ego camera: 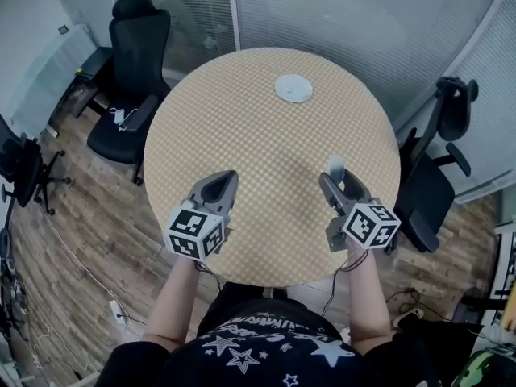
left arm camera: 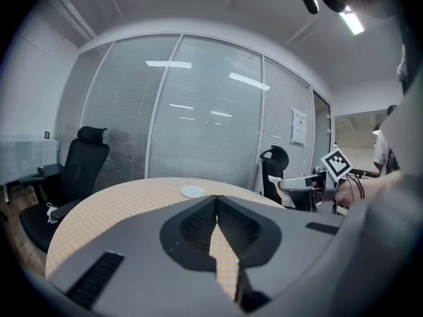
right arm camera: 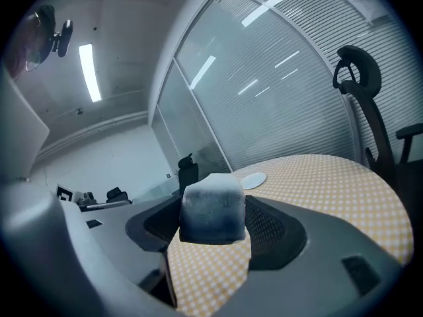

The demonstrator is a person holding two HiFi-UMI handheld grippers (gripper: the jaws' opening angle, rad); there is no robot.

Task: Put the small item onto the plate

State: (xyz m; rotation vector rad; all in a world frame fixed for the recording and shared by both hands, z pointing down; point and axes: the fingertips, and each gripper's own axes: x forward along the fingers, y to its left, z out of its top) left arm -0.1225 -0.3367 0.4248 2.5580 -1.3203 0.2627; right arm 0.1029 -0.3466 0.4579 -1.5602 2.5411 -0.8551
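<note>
Pale block (right arm camera: 210,211) was seen clamped between the jaws of the right gripper (ego camera: 338,182), over the near right part of the round checked table (ego camera: 242,127) and well apart from the plate (ego camera: 293,88). At the far left, a black office chair (ego camera: 133,71) was parked just beside the table. The left gripper (ego camera: 226,177) was held over the table's near left part, its jaws pressed together at the tips. Further right, the white plate was set near the table's far edge, past both grippers. The right gripper's jaws were spread only as wide as the block gripped between them. At the far right, a second black chair (ego camera: 431,185) was placed beside the table.
</note>
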